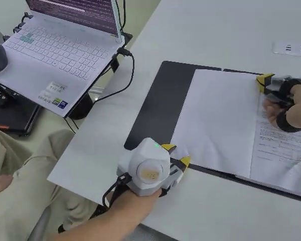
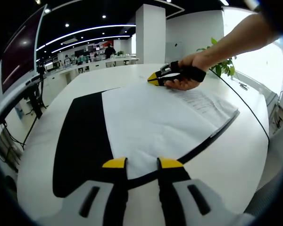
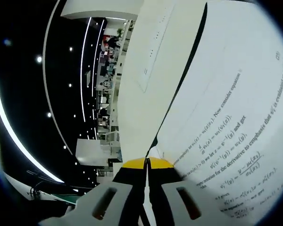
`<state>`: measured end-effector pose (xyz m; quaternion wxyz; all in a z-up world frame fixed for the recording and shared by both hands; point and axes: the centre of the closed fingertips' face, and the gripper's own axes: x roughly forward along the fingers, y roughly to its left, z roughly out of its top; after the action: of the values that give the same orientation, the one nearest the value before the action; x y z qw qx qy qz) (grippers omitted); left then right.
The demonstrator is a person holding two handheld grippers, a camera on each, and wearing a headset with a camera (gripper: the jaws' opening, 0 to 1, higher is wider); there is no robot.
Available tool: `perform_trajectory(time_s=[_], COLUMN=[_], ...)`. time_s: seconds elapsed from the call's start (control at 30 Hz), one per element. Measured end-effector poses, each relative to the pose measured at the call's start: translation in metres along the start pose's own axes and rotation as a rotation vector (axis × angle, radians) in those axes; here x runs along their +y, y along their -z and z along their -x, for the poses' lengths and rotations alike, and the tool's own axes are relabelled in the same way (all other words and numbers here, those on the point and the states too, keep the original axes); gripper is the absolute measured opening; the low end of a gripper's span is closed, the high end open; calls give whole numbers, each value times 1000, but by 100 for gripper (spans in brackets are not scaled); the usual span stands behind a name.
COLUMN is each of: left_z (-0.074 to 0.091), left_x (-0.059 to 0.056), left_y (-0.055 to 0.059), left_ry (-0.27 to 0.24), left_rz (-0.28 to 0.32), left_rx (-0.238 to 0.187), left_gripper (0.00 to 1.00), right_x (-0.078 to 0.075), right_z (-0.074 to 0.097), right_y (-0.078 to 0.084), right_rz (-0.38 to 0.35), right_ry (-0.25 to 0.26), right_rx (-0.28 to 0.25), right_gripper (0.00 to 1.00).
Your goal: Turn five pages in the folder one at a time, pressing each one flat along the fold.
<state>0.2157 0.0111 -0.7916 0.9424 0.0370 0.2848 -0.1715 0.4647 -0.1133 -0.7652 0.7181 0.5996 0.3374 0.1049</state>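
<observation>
A black folder [image 1: 155, 105] lies open on the white table. A blank white page [image 1: 215, 120] rests flat over its left half, and a printed page [image 1: 286, 150] covers the right half. My left gripper [image 1: 176, 154] sits at the blank page's near corner; in the left gripper view its jaws [image 2: 142, 163] are open, tips at the page edge [image 2: 155, 122]. My right gripper [image 1: 263, 80] is at the far end of the fold. In the right gripper view it [image 3: 146, 163] is shut, tips down on the paper beside the printed text [image 3: 226, 117].
An open laptop [image 1: 65, 40] stands on a raised stand off the table's left edge, with a black cable [image 1: 123, 75] trailing from it. A white power strip [image 1: 291, 48] lies on the table beyond the folder. The person's legs are at lower left.
</observation>
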Motion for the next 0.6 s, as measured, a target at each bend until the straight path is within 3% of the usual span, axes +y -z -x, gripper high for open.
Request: perform_trajectory(time_s=[0.2,0.6], left_z=[0,0], left_x=[0,0], left_y=[0,0], left_ry=[-1,0], left_rz=[5,0], left_rx=[-4,-1], left_gripper=[23,23], right_x=[-2,-11], right_z=[-2,21], right_y=[-3,17], right_rz=[7,35], right_ry=[-4,-2], right_rx=[-15,71], right_gripper=[0,0])
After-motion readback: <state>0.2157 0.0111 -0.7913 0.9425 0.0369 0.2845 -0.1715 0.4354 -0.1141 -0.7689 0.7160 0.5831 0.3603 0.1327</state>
